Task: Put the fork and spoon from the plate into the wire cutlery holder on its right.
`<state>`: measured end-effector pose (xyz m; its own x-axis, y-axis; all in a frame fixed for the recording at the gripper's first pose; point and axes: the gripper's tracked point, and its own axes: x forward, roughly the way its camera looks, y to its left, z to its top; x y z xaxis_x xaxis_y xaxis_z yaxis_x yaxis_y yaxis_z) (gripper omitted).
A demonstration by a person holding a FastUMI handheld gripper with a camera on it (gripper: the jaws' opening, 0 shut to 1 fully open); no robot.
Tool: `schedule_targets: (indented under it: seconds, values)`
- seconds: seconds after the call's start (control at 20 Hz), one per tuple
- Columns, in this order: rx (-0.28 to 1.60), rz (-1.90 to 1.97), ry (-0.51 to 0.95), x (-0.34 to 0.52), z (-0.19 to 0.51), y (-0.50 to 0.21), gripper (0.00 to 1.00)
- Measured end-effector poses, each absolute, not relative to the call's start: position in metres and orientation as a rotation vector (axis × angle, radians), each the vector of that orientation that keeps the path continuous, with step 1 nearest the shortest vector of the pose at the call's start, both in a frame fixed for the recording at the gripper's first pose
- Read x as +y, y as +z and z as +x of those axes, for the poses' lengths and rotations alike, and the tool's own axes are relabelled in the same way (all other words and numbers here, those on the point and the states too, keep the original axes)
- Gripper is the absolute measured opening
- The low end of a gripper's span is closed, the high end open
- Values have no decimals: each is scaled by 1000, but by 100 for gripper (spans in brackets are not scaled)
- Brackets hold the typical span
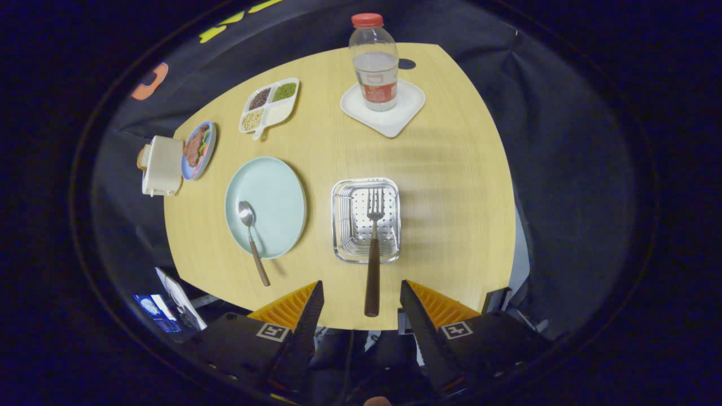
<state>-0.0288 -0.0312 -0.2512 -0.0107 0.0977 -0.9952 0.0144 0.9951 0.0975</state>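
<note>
Your gripper (361, 293): fingers spread wide, holding nothing, high above the near edge of the table (451, 186).

Fork (373, 248): standing in the wire holder (365, 220), tines down on its perforated floor, brown handle leaning out over the near rim and ending in the gap between your fingers (neither finger touches it).

Wire holder: square, silver, just ahead of your fingers, to the right of the plate (276, 197).

Spoon (252, 239): bowl resting on the pale green plate near its near-left part, brown handle crossing the rim and lying out over the table toward you.

Plate: round, close beside the holder but apart from it.

Also on the table for you to note, beyond the plate: a divided dish (269, 106) with beans and grains in its compartments; a small blue plate (198, 149) with food; a cream box (162, 165) at the table's left edge.

Beyond the holder: a clear bottle (374, 65) with a red cap, upright on a white square tray (389, 115).
</note>
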Motion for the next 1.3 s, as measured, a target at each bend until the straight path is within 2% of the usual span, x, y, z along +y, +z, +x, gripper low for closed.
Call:
schedule_targets:
  seconds: [0.1,0.4,0.55,0.75,1.15,1.3]
  values:
    - [1534,56,74,-19,-23,-243,91]
    - [1475,-7,176,52,-31,-233,94]
    - [1478,-42,254,92,-46,-245,96]
    - [1520,-95,287,129,-71,-280,97]
    - [1586,-123,255,163,-93,-353,95]
    - [1592,-129,239,168,-89,-369,73]
